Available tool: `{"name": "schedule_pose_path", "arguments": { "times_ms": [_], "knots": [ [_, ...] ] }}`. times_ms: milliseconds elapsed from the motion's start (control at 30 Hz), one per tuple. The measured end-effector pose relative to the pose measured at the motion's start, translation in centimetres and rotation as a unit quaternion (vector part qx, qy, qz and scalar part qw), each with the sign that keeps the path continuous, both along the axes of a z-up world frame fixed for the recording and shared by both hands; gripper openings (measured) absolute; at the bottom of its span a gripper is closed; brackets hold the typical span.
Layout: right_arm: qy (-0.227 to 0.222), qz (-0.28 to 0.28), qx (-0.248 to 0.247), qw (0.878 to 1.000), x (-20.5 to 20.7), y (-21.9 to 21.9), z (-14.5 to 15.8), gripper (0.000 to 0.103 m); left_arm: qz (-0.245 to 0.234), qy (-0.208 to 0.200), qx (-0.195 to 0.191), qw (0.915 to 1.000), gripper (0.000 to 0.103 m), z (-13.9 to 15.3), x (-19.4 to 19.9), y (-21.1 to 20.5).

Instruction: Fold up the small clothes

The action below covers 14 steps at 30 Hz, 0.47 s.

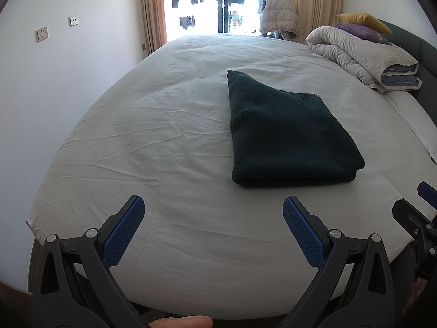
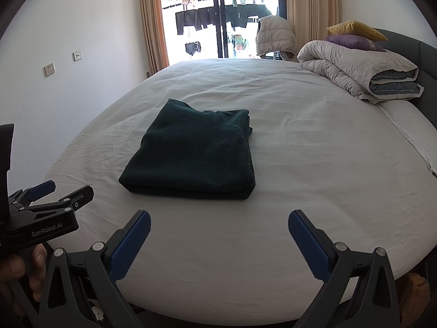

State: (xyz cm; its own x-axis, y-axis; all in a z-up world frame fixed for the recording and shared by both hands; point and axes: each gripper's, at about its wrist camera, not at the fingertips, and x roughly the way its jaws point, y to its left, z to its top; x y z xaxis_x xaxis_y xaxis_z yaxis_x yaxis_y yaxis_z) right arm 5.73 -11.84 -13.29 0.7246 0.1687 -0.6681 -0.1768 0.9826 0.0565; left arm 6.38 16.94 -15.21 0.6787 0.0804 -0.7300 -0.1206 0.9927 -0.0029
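A dark green garment (image 1: 286, 134) lies folded into a thick rectangle on the white bed sheet (image 1: 164, 136); it also shows in the right wrist view (image 2: 194, 150). My left gripper (image 1: 213, 210) is open and empty, above the sheet short of the garment's near edge and to its left. My right gripper (image 2: 219, 225) is open and empty, hovering in front of the garment's near folded edge. The left gripper also shows at the left of the right wrist view (image 2: 58, 191). Part of the right gripper shows at the right edge of the left wrist view (image 1: 415, 205).
A rolled grey duvet (image 1: 363, 57) with purple and yellow pillows (image 1: 363, 26) lies at the bed's far right by the dark headboard (image 2: 426, 54). A white wall (image 1: 54, 82) runs along the left. A puffy jacket (image 2: 275, 37) hangs before the balcony door.
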Motion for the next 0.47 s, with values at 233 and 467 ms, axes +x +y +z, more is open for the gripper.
{"name": "schedule_pose_path", "arguments": {
  "times_ms": [233,467],
  "knots": [
    [0.002,0.000,0.001,1.000,-0.09,0.16,-0.12,0.103,0.003,0.003,0.002,1.0000,0.103,-0.28,0.10,0.02],
    [0.005,-0.001,0.004,1.000,-0.11,0.20,-0.34,0.103,0.003,-0.004,0.002,1.0000,0.103,-0.30,-0.20,-0.02]
  ]
}}
